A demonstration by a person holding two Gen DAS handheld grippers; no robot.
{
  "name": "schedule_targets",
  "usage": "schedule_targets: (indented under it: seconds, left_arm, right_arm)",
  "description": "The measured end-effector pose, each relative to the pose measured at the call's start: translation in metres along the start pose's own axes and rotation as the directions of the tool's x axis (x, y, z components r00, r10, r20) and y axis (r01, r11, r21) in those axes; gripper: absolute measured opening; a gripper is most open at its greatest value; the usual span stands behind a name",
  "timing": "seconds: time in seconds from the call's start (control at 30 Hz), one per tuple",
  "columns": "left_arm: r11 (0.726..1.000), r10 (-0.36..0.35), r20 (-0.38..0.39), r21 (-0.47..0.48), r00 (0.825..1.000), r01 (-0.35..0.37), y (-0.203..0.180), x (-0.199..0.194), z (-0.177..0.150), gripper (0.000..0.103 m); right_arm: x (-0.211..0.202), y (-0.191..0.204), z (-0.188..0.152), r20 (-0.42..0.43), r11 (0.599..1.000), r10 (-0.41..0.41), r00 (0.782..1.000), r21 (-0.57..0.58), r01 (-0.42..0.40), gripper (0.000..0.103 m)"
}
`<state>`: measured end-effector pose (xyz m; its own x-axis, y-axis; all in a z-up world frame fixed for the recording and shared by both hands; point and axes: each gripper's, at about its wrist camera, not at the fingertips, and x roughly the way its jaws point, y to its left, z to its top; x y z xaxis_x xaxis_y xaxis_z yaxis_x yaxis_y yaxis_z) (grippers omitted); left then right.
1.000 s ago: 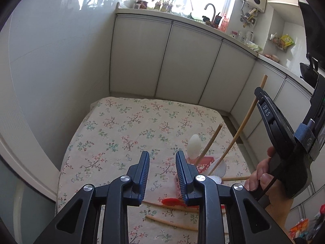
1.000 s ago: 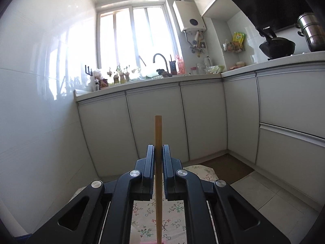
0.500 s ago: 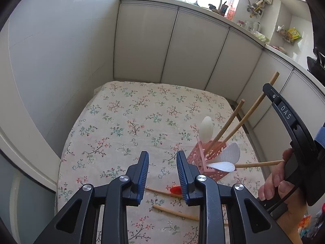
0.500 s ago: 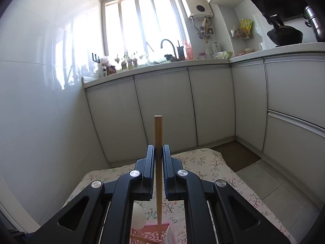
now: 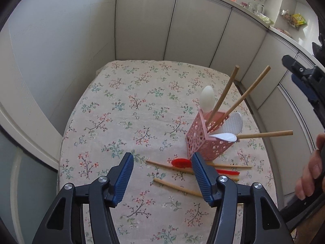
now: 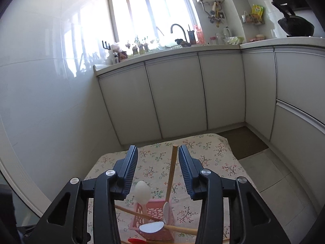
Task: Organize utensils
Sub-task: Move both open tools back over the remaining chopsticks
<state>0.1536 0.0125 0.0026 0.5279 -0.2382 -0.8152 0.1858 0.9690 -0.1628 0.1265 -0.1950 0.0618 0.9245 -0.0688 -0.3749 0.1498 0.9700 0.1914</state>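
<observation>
My left wrist camera looks steeply down along its fingers onto the floral tablecloth [image 5: 126, 109], the pink holder [image 5: 205, 140] near and to the right. My right wrist camera sits higher and flatter, facing the far cabinets [image 6: 172, 93] and window [image 6: 150, 10], the holder [image 6: 154, 213] close below its lower edge. Both views share the holder, the cloth and the cabinet fronts.

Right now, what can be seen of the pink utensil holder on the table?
The pink utensil holder is a square, plastic-looking basket with lacy cut-out walls, standing on the floral tablecloth toward its right side. It holds wooden sticks leaning outward and white spoon heads. A red spoon and loose sticks lie on the cloth at its near base. Neither tool touches it.
</observation>
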Motion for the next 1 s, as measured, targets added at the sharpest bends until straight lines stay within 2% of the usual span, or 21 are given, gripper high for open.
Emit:
schedule_targets:
  seconds: [0.13, 0.23, 0.4, 0.5, 0.6, 0.73, 0.87, 0.93, 1.0]
  left_arm:
    - [1.000, 0.023, -0.060, -0.018, 0.998, -0.024, 0.001, -0.002, -0.016, 0.075]
    - [0.998, 0.035, -0.099, -0.040, 0.994, -0.039, 0.003, -0.003, -0.029, 0.082]
    - [0.996, 0.061, -0.157, -0.058, 0.986, -0.071, 0.008, 0.000, -0.050, 0.084]
    - [0.994, 0.062, -0.190, -0.081, 0.980, -0.078, 0.013, 0.007, -0.061, 0.085]
    - [0.990, 0.068, -0.219, -0.103, 0.973, -0.092, 0.017, 0.018, -0.069, 0.085]
    - [0.985, 0.066, -0.260, -0.140, 0.963, -0.105, 0.024, 0.038, -0.072, 0.085]
    - [0.976, 0.038, -0.280, -0.196, 0.959, -0.096, 0.025, 0.059, -0.069, 0.083]
    - [0.971, 0.022, -0.275, -0.224, 0.961, -0.087, 0.023, 0.066, -0.066, 0.081]
    - [0.967, 0.008, -0.266, -0.243, 0.964, -0.075, 0.019, 0.073, -0.063, 0.075]
  right_arm:
    - [-0.031, -0.014, 0.005, -0.059, 1.000, -0.006, 0.998, -0.015, 0.005, 0.063]
    - [-0.047, -0.029, 0.000, -0.150, 1.000, -0.022, 0.988, -0.019, 0.019, 0.066]
    - [-0.066, -0.053, -0.020, -0.267, 0.998, -0.058, 0.962, -0.035, 0.050, 0.070]
    - [-0.066, -0.063, -0.035, -0.352, 0.997, -0.077, 0.933, -0.057, 0.061, 0.073]
    - [-0.061, -0.073, -0.056, -0.442, 0.996, -0.088, 0.893, -0.066, 0.065, 0.074]
    - [-0.040, -0.088, -0.085, -0.589, 0.994, -0.106, 0.801, -0.066, 0.083, 0.074]
    - [-0.015, -0.096, -0.110, -0.708, 0.996, -0.082, 0.702, -0.039, 0.078, 0.074]
    - [-0.005, -0.098, -0.118, -0.738, 0.996, -0.081, 0.670, -0.038, 0.078, 0.074]
    - [0.001, -0.101, -0.124, -0.755, 0.996, -0.074, 0.651, -0.026, 0.082, 0.074]
